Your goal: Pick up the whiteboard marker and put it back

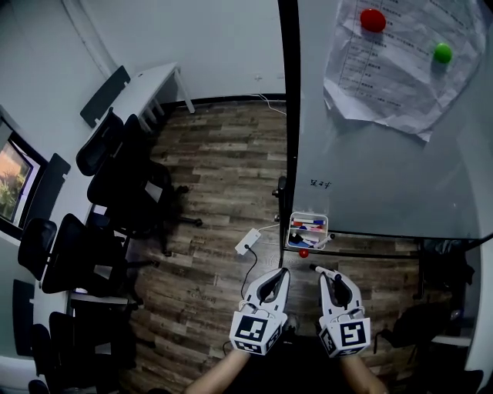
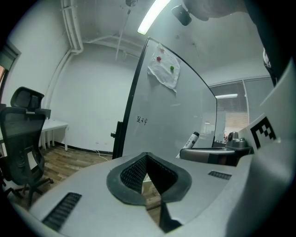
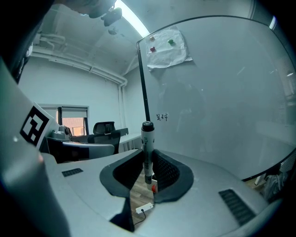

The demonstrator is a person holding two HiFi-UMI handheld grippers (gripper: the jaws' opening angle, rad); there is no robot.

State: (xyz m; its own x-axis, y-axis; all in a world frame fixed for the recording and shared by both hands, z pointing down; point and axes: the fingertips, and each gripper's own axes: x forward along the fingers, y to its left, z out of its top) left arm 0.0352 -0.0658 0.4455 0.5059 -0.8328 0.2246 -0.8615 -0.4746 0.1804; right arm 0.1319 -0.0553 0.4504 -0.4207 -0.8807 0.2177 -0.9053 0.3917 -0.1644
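Right hand-held gripper is clamped on the whiteboard marker. In the right gripper view the marker stands upright between the pads, black cap end up, poking well above the jaws. From the head view it sticks out to the left of the jaw tips.

Left hand-held gripper sits just beside it with the jaw tips closed together and nothing in them (you can see wood floor through the gap behind the tips).

Both are near the lower left corner of the whiteboard, facing it. A little white marker tray hangs there with a few other markers in it, a bit beyond the tips. Up on the board is a crinkled paper sheet held on by a red magnet and a green magnet. Black office chairs are off to the left.
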